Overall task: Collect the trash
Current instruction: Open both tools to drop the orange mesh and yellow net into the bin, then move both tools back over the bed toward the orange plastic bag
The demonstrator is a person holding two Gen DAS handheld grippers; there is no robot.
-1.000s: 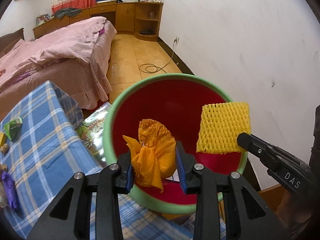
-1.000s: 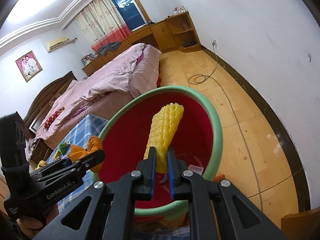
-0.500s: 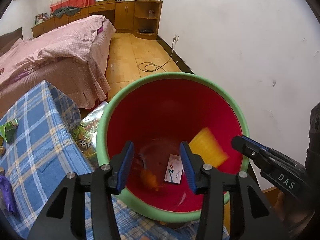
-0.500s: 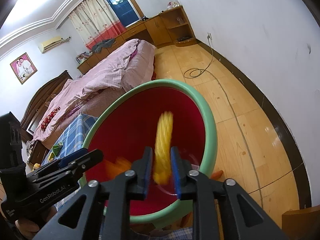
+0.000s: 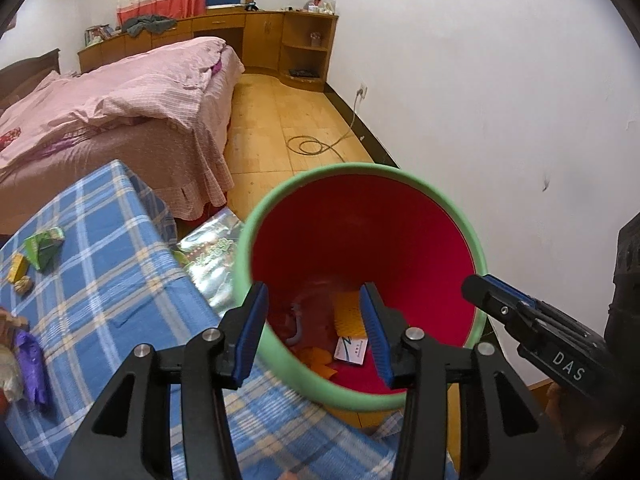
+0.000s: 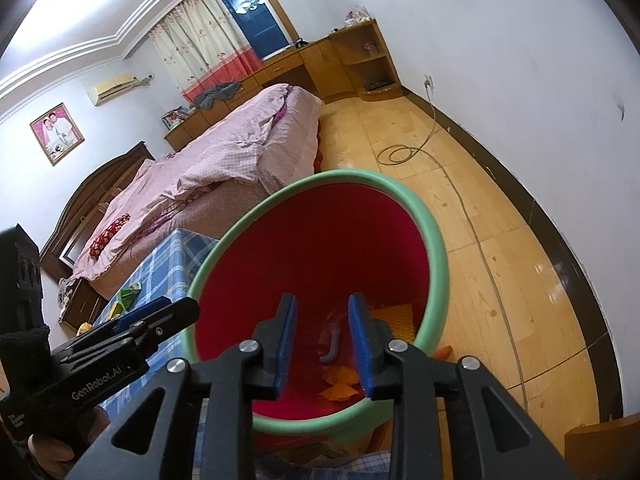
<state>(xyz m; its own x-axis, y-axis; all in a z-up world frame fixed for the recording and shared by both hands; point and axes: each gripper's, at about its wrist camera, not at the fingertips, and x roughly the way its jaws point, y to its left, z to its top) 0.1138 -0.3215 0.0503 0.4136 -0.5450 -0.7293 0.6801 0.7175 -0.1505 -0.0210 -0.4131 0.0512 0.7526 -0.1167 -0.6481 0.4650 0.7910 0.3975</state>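
Left gripper (image 5: 314,322): jaws apart, nothing between the blue pads; they opened within the last second and now hold that width. It hangs over the near rim of the bin (image 5: 460,216).

Right gripper (image 6: 322,344): jaws have just been opening, gap empty, released. Also poised over the bin's near rim, beside the left gripper, apart from it.

Bin: red inside, green rim, standing on the wood floor (image 5: 276,120) just off the table's far right corner. At its bottom: yellow foam net (image 6: 394,318) against the far wall, orange wrapper (image 6: 338,388) toward the near wall, a small white card (image 5: 351,350), a greyish curved piece (image 6: 331,344) between them.

Table (image 5: 104,280) in blue plaid cloth. Toward its left edge: green wrapper (image 5: 42,246), yellow packet (image 5: 18,268), purple wrapper (image 5: 32,364). Shiny printed bag (image 5: 210,260) wedged between table corner and bin.
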